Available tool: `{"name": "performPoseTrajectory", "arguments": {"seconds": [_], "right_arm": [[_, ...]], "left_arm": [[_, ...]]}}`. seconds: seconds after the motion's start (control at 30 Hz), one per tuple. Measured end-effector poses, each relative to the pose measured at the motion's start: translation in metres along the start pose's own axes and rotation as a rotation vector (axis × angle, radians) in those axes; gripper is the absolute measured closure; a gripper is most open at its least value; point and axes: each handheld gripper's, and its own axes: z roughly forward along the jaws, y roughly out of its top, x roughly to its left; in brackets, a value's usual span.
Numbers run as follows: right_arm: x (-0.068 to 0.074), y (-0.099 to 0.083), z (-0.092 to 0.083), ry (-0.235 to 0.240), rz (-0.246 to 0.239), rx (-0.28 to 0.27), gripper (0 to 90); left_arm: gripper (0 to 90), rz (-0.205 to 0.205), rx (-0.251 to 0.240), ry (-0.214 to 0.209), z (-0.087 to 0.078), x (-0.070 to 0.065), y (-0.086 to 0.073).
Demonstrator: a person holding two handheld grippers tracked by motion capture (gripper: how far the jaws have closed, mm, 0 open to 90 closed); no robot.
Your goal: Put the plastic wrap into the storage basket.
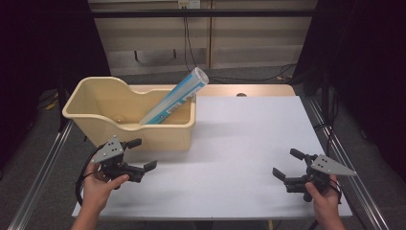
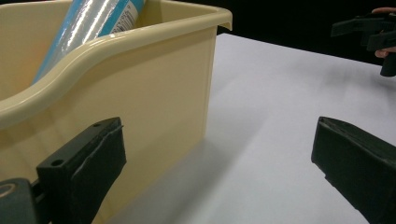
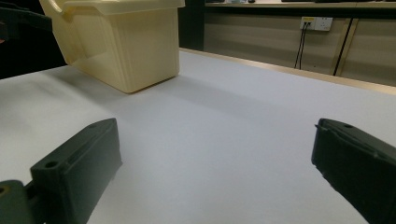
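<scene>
A cream plastic bin stands on the left part of the white table. A blue and white roll wrapped in clear film leans inside it, its top end poking over the bin's right rim. My left gripper is open, held just in front of the bin's near wall, with nothing between its jaws. My right gripper is open too, low over the table's front right, empty. The roll rises behind the bin's rim in the left gripper view, and the right gripper shows far off.
The bin sits far left in the right gripper view. Metal rails run along both table sides. A wall with a socket and cables lies beyond the far edge. Bare white tabletop spreads between the two grippers.
</scene>
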Motion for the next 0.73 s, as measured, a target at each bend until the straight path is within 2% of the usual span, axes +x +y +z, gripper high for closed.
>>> {"name": "performPoseTrajectory", "arguments": {"seconds": [0.23,0.53,0.73], "right_arm": [[0.0,0.0,0.0,0.0,-0.003,-0.001,0.9],[0.001,0.001,-0.001,0.003,-0.011,-0.004,0.9],[0.001,0.001,-0.001,0.001,-0.011,-0.006,0.9]], "left_arm": [[2.1,0.027,-0.002,0.009,-0.004,-0.001,-0.005],[2.1,0.02,-0.025,0.028,-0.009,0.0,-0.013],[2.1,0.018,-0.024,0.028,-0.011,0.001,-0.015]]}}
